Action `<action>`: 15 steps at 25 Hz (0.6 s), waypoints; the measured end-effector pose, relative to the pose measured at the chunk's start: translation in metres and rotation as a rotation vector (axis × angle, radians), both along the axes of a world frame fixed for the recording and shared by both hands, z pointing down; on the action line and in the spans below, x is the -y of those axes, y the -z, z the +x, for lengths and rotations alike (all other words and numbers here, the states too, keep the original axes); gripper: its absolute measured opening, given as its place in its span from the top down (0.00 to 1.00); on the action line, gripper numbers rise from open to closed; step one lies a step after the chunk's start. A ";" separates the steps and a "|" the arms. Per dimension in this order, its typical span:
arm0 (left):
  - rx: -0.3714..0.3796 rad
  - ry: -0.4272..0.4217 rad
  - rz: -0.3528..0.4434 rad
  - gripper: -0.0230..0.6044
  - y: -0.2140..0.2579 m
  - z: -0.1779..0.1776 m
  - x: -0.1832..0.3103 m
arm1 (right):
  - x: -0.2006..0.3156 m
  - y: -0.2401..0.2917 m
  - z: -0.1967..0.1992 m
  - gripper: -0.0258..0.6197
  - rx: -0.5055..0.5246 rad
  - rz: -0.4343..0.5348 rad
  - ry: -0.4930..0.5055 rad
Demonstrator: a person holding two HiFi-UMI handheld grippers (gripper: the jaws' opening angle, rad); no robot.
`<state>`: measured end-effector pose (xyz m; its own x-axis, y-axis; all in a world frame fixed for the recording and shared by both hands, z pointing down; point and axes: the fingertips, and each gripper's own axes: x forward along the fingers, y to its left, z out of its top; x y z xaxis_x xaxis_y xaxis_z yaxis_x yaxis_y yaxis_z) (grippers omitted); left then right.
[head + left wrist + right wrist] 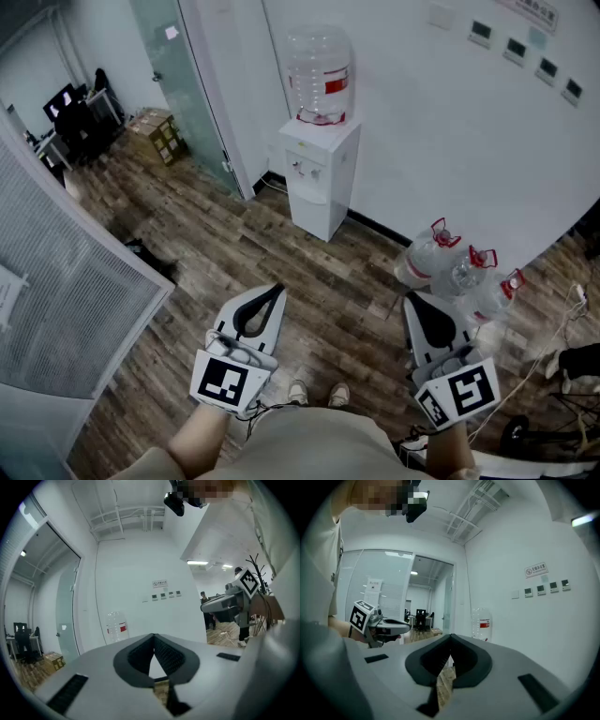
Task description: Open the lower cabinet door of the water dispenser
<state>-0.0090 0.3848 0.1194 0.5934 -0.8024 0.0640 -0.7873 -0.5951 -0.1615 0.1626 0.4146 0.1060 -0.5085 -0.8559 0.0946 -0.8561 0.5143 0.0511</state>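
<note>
Bottle [321, 75] sits neck-down on the dispenser [319, 178]; clear, red label, fill level not readable. Three spare bottles [459, 272] lie on the floor [234, 244] just ahead of the right tool [412, 300]. Box [157, 136] far ahead-left of the left tool [278, 287], contents unseen.

Both tools clenched tip to tip, nothing between the jaws, touching nothing, held level.

Dispenser stands well ahead of both tools, back to the wall [422, 122]. Its lower cabinet door [309, 214] is closed. Open floor lies between the tools and the door; spare bottles crowd the right side.
</note>
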 end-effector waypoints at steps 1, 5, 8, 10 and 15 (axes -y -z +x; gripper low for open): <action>0.000 0.002 0.000 0.96 -0.001 0.001 0.000 | 0.000 0.000 0.002 0.95 0.009 0.000 -0.005; 0.000 0.005 0.000 0.95 -0.002 0.004 -0.001 | 0.001 -0.003 0.009 0.95 0.028 -0.002 -0.023; 0.001 0.009 -0.002 0.96 -0.004 0.008 -0.001 | 0.002 -0.006 0.015 0.95 0.034 -0.006 -0.021; 0.002 0.012 -0.002 0.95 -0.004 0.013 -0.001 | 0.002 -0.007 0.019 0.95 0.036 -0.008 -0.018; 0.013 0.025 -0.005 0.96 -0.008 0.026 -0.005 | 0.001 -0.012 0.032 0.95 0.040 -0.011 -0.004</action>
<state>0.0165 0.3893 0.1272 0.5722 -0.8166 0.0756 -0.7998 -0.5760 -0.1687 0.1945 0.4132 0.1175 -0.5088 -0.8568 0.0834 -0.8592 0.5114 0.0116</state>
